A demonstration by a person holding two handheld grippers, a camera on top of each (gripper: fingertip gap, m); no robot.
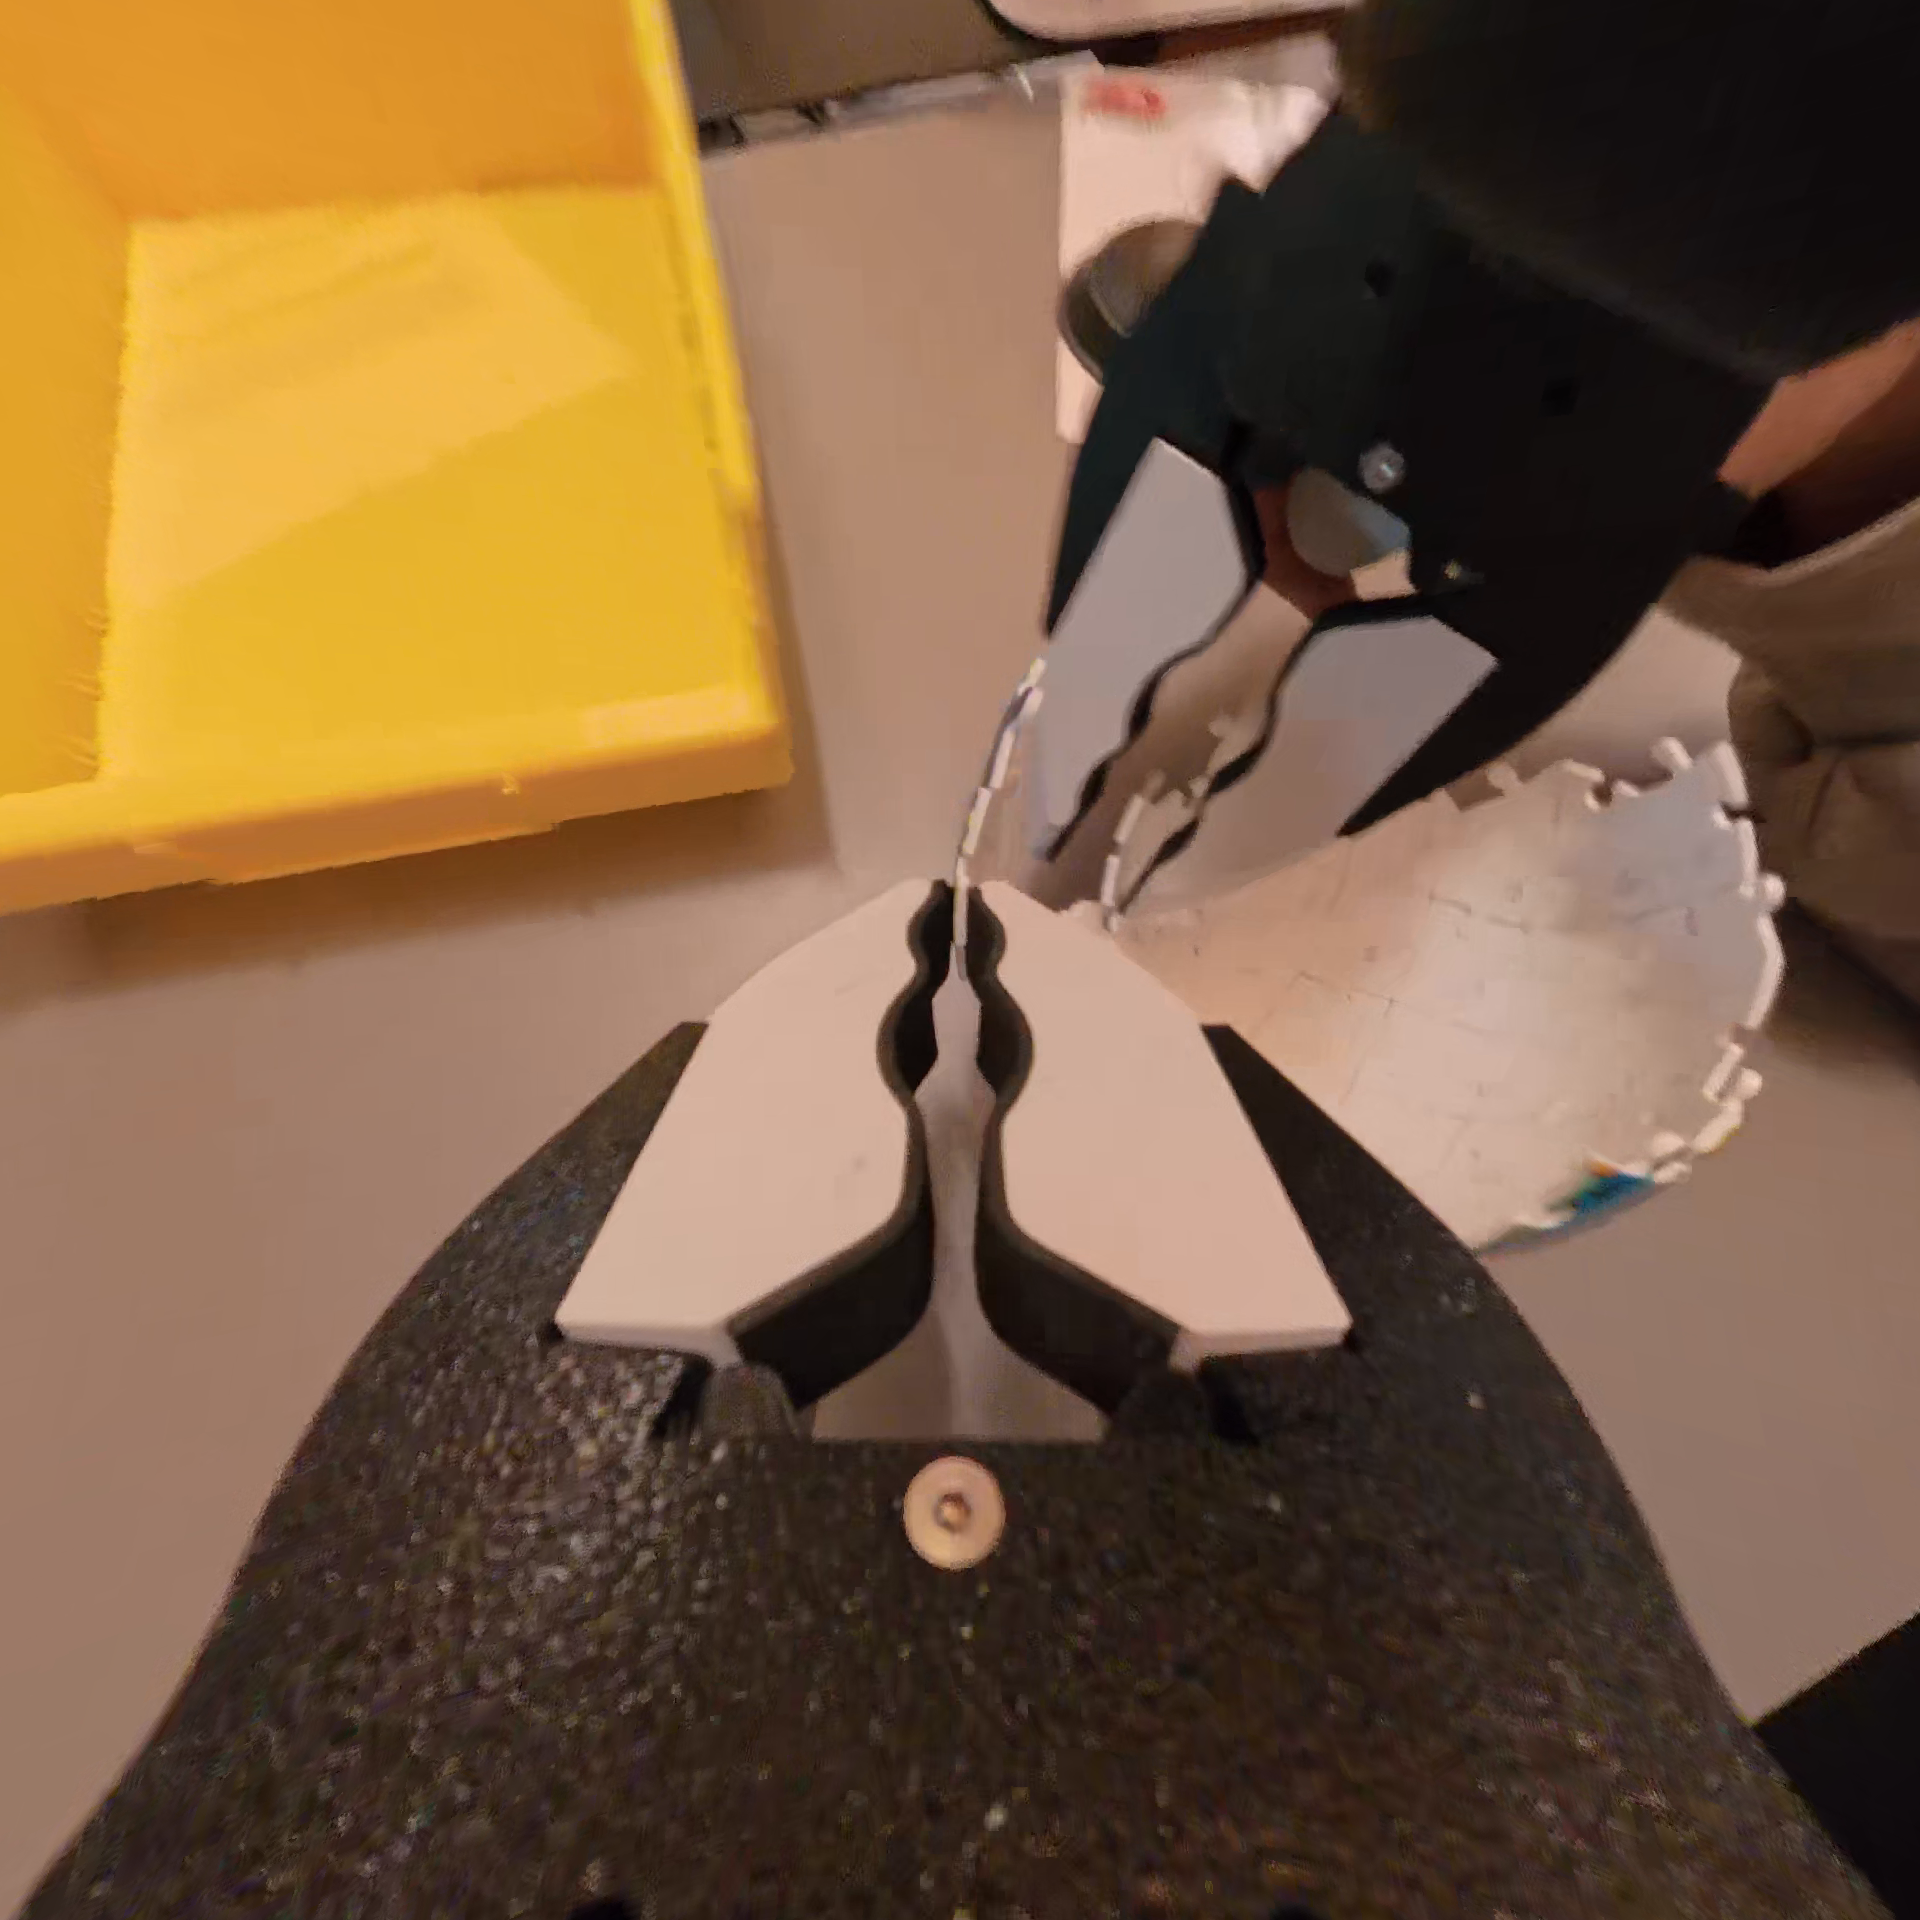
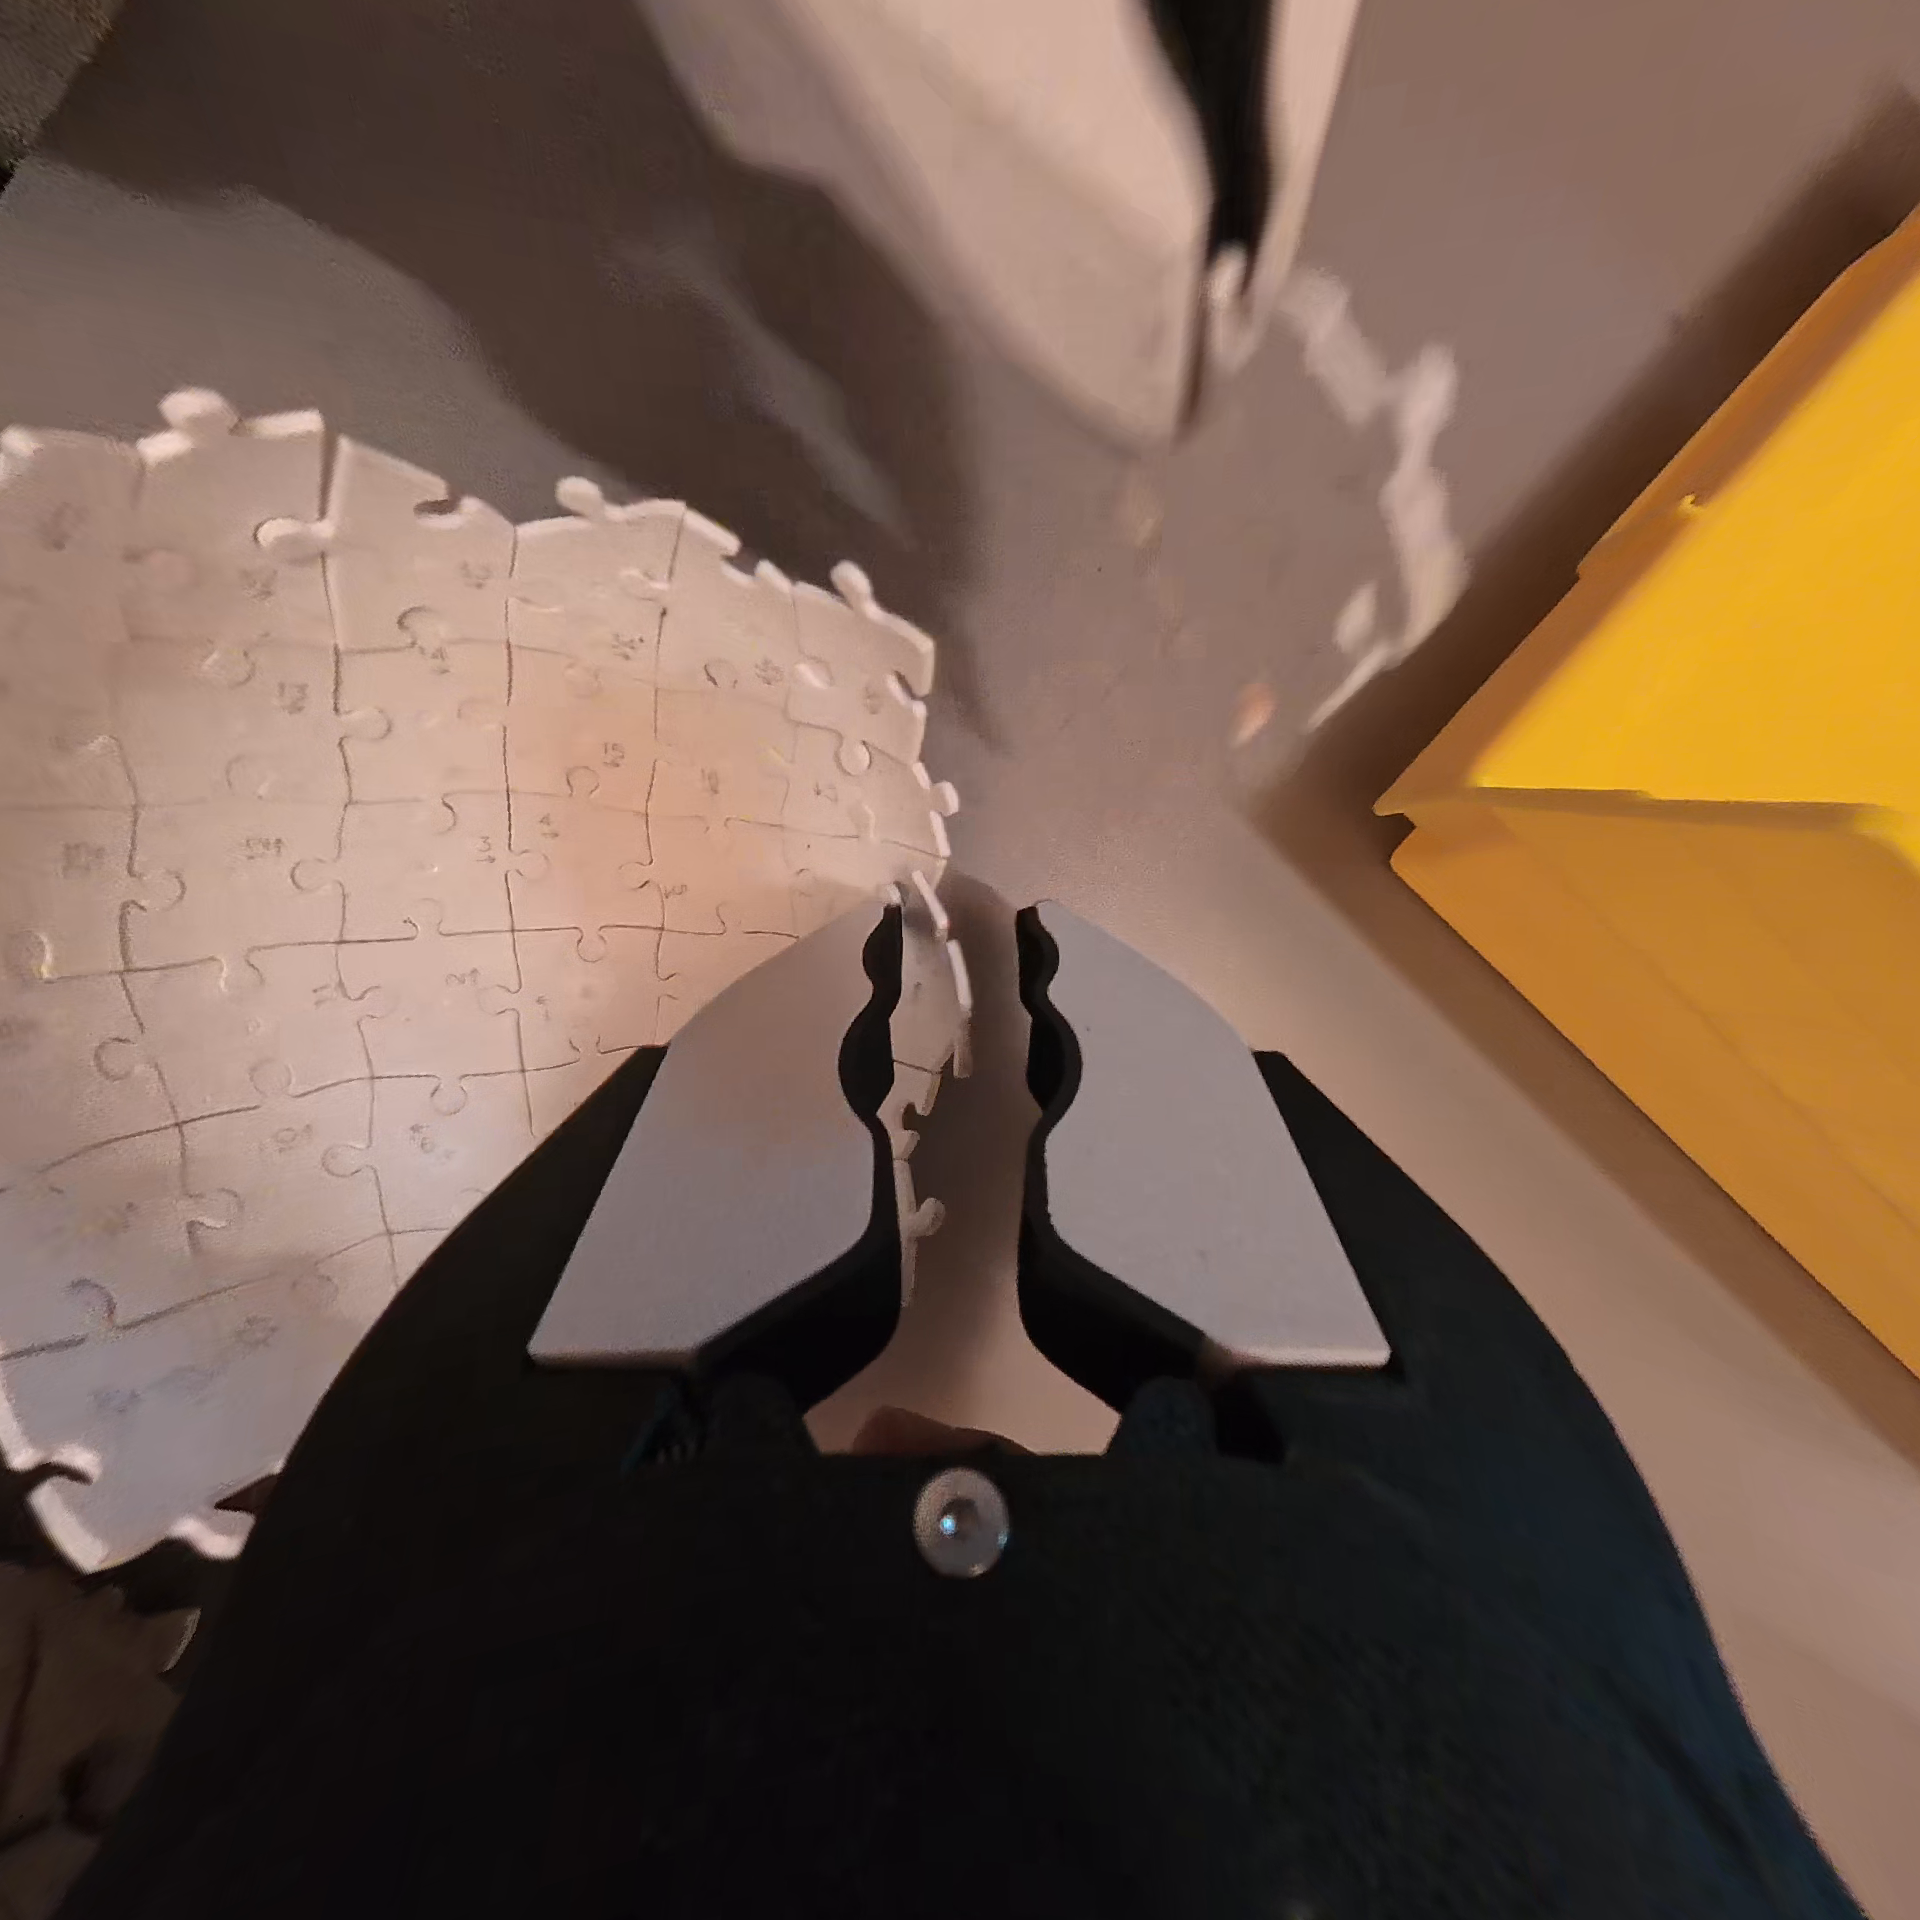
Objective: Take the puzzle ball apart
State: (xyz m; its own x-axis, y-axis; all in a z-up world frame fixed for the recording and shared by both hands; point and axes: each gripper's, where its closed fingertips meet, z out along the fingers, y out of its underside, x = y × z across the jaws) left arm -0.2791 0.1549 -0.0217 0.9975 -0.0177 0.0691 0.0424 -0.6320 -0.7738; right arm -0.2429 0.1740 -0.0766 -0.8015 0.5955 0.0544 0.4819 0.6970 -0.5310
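- While the left gripper point(image 1: 961, 914) pinches a thin curved strip of puzzle pieces point(image 1: 1003, 769) edge-on between its tips, its fingers clenched on it, the strip should be drawn off steadily along its own curve, so the tabs slide free and do not snap.
- The right gripper point(image 2: 956, 920) has its fingers parted and straddles the jagged rim of the puzzle ball shell point(image 2: 416, 831); the rim sits against the left finger but the right one stands clear, so nothing is clamped.
- My judgement is that the right gripper should close on that rim to brace the shell before the left pulls any harder, otherwise the bowl will simply follow.
- In the left wrist view the shell point(image 1: 1403, 997) lies at about 3 o'clock on the tan table point(image 1: 416, 1143), an open white bowl of interlocked pieces with toothed edges and a hint of colour on its outside.
- Its inside shows small marks on each piece.
- Motion blur hides whether the strip is joined to the shell; it may already be loose.
- At 10 o'clock stands a yellow bin point(image 1: 416, 468), a likely place for freed pieces.
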